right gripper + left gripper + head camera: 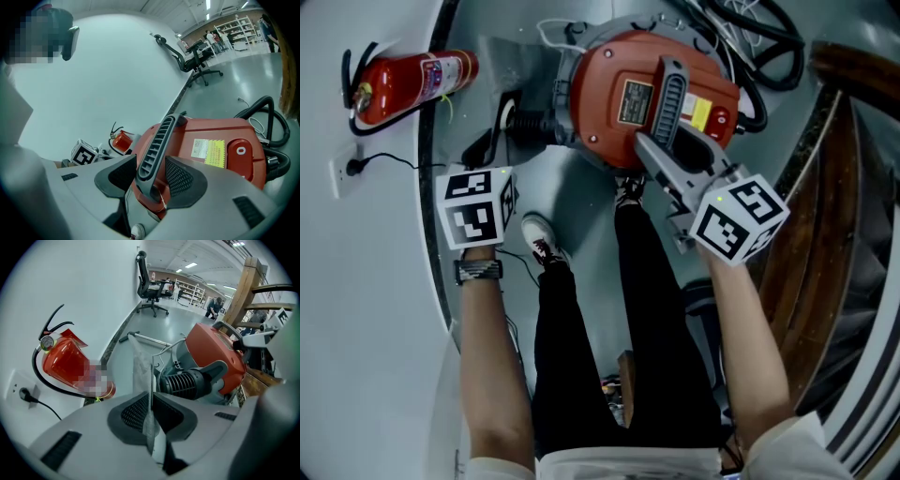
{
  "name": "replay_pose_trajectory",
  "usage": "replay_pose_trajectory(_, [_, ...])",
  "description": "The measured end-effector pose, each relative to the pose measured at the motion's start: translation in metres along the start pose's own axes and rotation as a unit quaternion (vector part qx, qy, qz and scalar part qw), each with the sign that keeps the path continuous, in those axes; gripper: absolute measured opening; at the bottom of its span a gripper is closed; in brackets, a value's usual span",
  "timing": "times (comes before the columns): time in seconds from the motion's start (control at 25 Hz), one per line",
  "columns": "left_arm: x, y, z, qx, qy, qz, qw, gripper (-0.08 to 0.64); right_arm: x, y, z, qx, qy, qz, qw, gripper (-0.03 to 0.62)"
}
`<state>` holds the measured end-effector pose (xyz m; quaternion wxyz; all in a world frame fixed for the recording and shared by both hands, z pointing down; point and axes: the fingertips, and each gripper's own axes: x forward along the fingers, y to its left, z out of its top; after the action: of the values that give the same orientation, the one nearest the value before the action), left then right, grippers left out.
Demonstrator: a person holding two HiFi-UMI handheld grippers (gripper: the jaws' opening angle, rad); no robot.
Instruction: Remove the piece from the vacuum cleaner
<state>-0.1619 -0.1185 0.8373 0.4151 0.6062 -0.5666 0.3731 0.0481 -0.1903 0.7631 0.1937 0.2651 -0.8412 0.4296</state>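
Left gripper view: left gripper (151, 401) pinches grey piece (139, 365) beside vacuum cleaner (213, 345); right gripper (151, 174) clamps handle (157, 140).

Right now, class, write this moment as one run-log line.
left claw: shut on thin grey sheet | right claw: shut on vacuum cleaner handle

White ring, maybe a zero, on the red button (240, 151) of the vacuum (215, 130); yellow label (214, 153) print unreadable.
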Motion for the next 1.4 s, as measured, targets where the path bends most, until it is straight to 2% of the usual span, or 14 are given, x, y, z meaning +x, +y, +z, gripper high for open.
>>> replay_pose_trajectory(0.2, [-0.001, 0.003, 0.002, 0.015, -0.002, 0.001, 0.9999, 0.032, 0.0, -0.001, 0.0, -0.002, -0.001, -0.002, 1.0, 0.199])
replay_pose_trajectory(0.44, [-0.007, 0.004, -0.006, 0.002, -0.012, 0.01, 0.9999, 0.031, 0.0, -0.001, 0.0, 0.001, -0.013, -0.013, 1.0, 0.199])
replay_pose_trajectory(0.6, [-0.018, 0.005, -0.01, 0.007, -0.014, 0.019, 0.9997, 0.031, -0.002, -0.002, 0.002, -0.012, -0.018, -0.032, 0.999, 0.199])
replay_pose_trajectory(0.88, [-0.037, 0.006, -0.011, 0.008, -0.04, 0.03, 0.9987, 0.032, -0.004, -0.001, 0.001, -0.053, 0.008, -0.055, 0.997, 0.199])
replay_pose_trajectory(1.04, [-0.046, 0.002, -0.014, 0.018, -0.051, 0.031, 0.9981, 0.032, -0.017, -0.003, 0.0, -0.043, -0.011, -0.081, 0.996, 0.199])
replay_pose_trajectory(1.24, [-0.058, 0.007, -0.019, 0.036, -0.061, 0.04, 0.9967, 0.032, -0.035, 0.0, 0.003, -0.047, -0.031, -0.088, 0.995, 0.199])
replay_pose_trajectory(1.4, [-0.066, 0.003, -0.017, 0.04, -0.085, 0.034, 0.995, 0.032, -0.054, 0.008, 0.011, -0.066, -0.058, -0.091, 0.992, 0.199])
